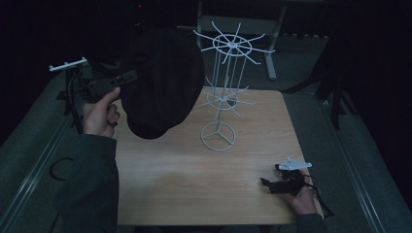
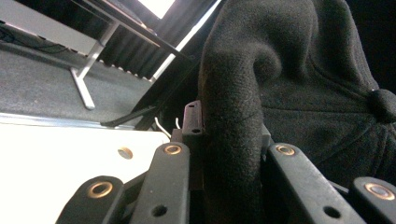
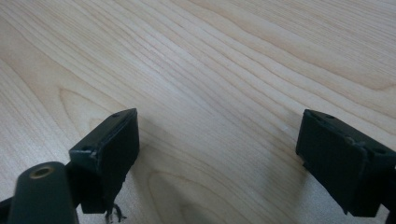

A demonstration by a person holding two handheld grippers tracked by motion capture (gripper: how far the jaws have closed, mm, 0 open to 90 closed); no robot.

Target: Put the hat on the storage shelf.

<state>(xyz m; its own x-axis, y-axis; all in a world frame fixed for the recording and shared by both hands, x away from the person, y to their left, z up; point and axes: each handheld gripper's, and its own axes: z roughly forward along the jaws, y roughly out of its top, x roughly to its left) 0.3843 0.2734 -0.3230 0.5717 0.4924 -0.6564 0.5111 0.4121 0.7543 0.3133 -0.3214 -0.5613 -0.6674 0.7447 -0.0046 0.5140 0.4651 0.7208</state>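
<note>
Clamping a thick fold of a black fleece cap (image 2: 299,88), the left gripper (image 1: 111,82) is holding it in the air beside the white wire display rack (image 1: 226,92). Jaws standing wide with nothing between them, the right gripper (image 1: 274,184) is resting on the wooden table (image 1: 194,179).

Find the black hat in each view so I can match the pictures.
High view: the black hat hangs upper left of centre, held up by the left tongs, beside the white wire rack.
Left gripper view: the hat is at centre and right, a fold pinched between the jaws.
Right gripper view: no hat here, open jaws over wood.
Shared landmark: the wooden table.
</note>
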